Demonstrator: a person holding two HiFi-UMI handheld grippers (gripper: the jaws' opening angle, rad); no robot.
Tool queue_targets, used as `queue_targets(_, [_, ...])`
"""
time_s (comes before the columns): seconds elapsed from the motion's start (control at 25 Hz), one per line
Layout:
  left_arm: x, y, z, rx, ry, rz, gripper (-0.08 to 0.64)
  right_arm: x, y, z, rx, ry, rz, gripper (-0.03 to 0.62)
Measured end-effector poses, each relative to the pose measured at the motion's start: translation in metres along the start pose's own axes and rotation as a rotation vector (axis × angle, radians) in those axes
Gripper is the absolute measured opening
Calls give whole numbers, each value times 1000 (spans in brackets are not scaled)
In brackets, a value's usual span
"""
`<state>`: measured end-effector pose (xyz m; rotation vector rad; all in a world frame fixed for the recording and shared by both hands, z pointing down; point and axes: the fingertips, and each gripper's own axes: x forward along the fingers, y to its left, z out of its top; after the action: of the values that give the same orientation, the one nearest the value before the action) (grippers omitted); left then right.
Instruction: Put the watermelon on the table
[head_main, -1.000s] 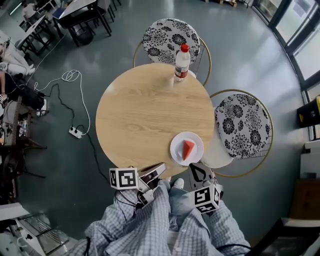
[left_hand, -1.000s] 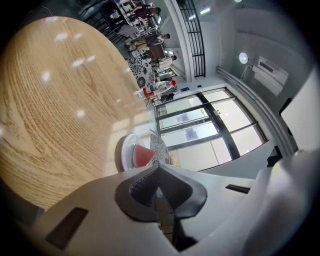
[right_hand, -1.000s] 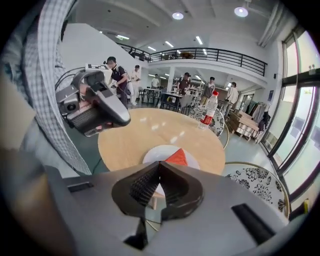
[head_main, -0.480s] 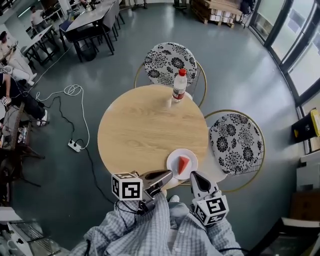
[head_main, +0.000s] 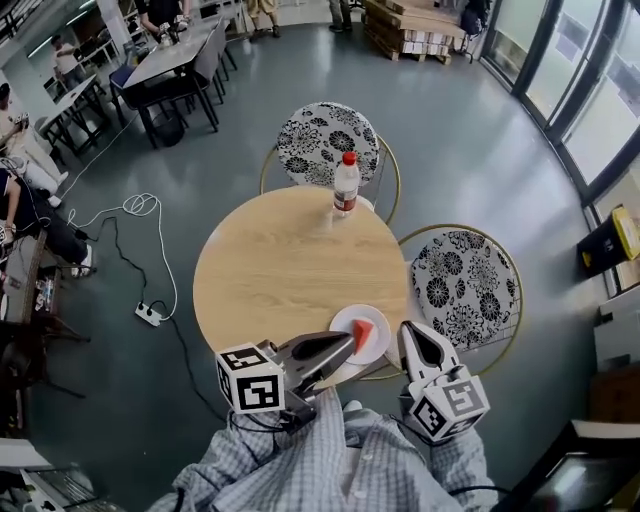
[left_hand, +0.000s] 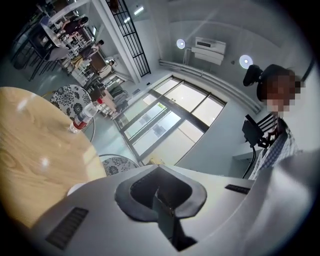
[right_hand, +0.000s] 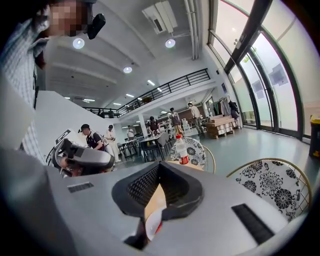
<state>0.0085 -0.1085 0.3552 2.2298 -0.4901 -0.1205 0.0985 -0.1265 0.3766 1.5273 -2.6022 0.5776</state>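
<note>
A red watermelon wedge (head_main: 362, 332) lies on a white plate (head_main: 345, 322) at the near right edge of the round wooden table (head_main: 275, 270). My left gripper (head_main: 349, 342) is shut and empty; its tip hovers at the plate's near left rim. On the other side, my right gripper (head_main: 407, 330) is also shut and holds nothing, just off the table's edge. In the right gripper view, a sliver of the plate (right_hand: 150, 226) and the wedge (right_hand: 158, 228) shows through the slit below the right gripper's (right_hand: 159, 169) closed tips. The left gripper (left_hand: 158, 172) shows only table and room beyond.
A clear bottle with a red cap (head_main: 345, 185) stands at the table's far edge. Two floral-cushioned chairs sit behind it (head_main: 328, 142) and to the right (head_main: 462, 282). A white cable and a power strip (head_main: 148, 314) lie on the floor at the left. Other tables and people are far off.
Both grippers have risen from below the table's near edge up beside the plate, and both have rolled. The plate and watermelon stay where they were on the table.
</note>
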Motion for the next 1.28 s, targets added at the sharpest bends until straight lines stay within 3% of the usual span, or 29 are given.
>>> queue_targets(0.24, [4, -2, 10, -28, -26, -28, 8, -5, -2, 20, -12, -53, -6, 8])
queue_targets(0.64, [21, -2, -9, -25, 47, -37, 7, -27, -15, -4, 46, -17, -67, 8])
queue_targets(1.28, [9, 5, -9, -40, 2, 19, 8, -13, 3, -1, 25, -18, 31, 8])
